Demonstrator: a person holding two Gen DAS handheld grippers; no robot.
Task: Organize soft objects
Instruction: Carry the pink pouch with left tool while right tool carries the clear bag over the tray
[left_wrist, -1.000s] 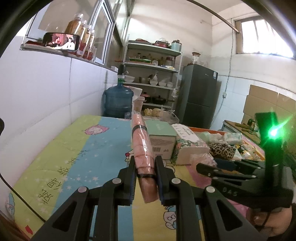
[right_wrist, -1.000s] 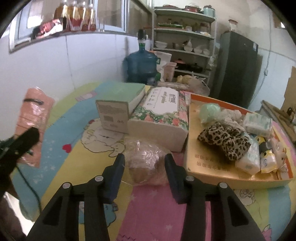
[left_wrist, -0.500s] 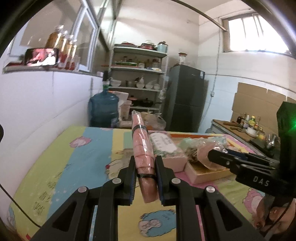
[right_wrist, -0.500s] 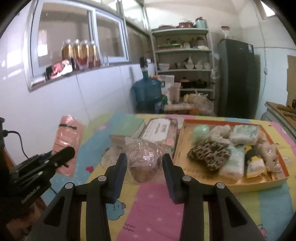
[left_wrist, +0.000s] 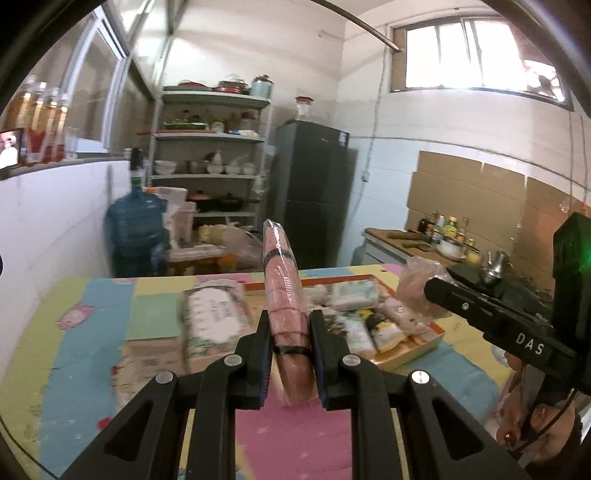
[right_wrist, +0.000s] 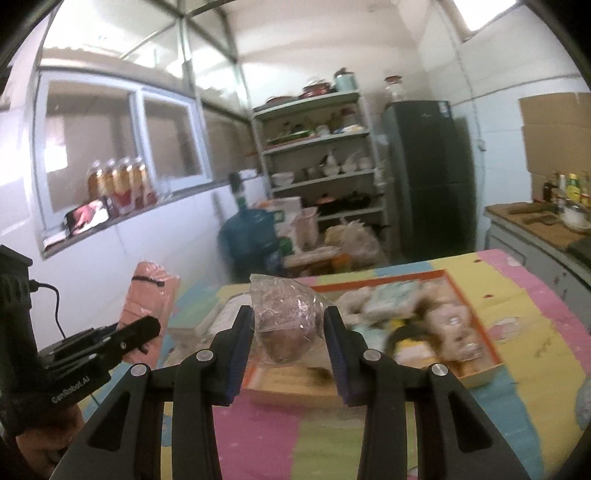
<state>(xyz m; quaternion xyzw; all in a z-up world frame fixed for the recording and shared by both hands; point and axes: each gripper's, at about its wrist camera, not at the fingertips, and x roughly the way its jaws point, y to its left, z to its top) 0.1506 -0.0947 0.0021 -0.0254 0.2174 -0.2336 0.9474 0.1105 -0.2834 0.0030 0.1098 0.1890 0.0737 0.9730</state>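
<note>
Tools lifted clear of the worktop (left_wrist: 74, 354): left tool (left_wrist: 289, 347) pinches a pink roll (left_wrist: 284, 295), right tool (right_wrist: 290, 343) clamps a bagged bundle (right_wrist: 286, 321), both now raised near the orange tray (right_wrist: 480, 354), suggesting drop-off comes next.

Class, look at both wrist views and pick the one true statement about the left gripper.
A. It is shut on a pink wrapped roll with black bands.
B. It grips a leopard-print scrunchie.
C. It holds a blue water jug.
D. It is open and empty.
A: in the left wrist view the left gripper pinches the pink wrapped roll between its fingers; the right wrist view shows the same roll held up.
</note>
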